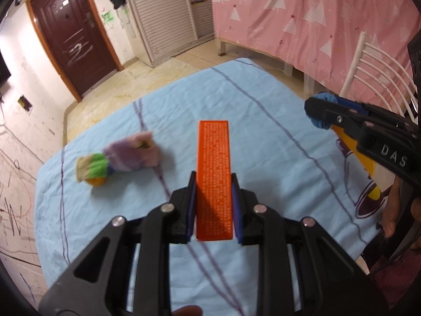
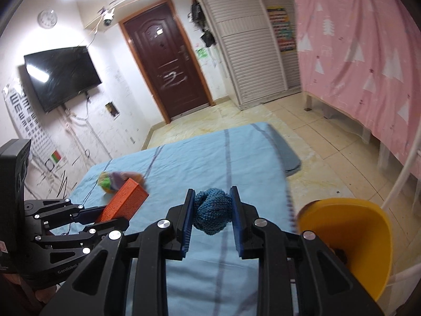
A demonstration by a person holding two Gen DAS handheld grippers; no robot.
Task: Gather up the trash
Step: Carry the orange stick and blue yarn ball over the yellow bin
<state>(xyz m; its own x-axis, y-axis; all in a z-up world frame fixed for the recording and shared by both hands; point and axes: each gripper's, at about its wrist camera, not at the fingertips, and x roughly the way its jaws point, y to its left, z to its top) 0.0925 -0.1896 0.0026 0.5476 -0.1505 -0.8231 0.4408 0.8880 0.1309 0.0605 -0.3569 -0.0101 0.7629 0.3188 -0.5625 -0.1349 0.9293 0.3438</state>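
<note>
Up front in the left wrist view, the left gripper (image 1: 213, 192) is clamping a long orange box (image 1: 214, 168), its blue pads pressing the box's two long sides. The box is flat-faced, sharp-edged and covered in fine white print. Below it a pale blue cloth (image 1: 110, 216), creased and crossed by thin purple lines, is covering the table. A fuzzy knitted sock (image 1: 123, 158) in lilac, green and cream is lying to the left on the cloth, well apart from the box. At the right, the right gripper (image 1: 319, 114) is pinching a blue knitted ball (image 1: 324, 98) above a yellow bin (image 1: 352, 147). Beyond the cloth's far edge, tiled floor is stretching open to a dark door (image 1: 71, 39). A finger is showing at the right edge.

Over in the right wrist view, the right gripper (image 2: 212, 212) is squeezing the ball (image 2: 212, 209), a coarse, lumpy wad of yarn, between narrowly parted blue pads. The bin (image 2: 368, 237) is showing its smooth, curved plastic wall just beside the right finger. The left gripper (image 2: 105, 217) is holding the box (image 2: 123, 202) tilted, in front of the sock (image 2: 110, 180). Only this view is showing a wall-mounted screen (image 2: 61, 76), and the cloth's (image 2: 200, 163) folded grey corner overhanging bare floor.
</note>
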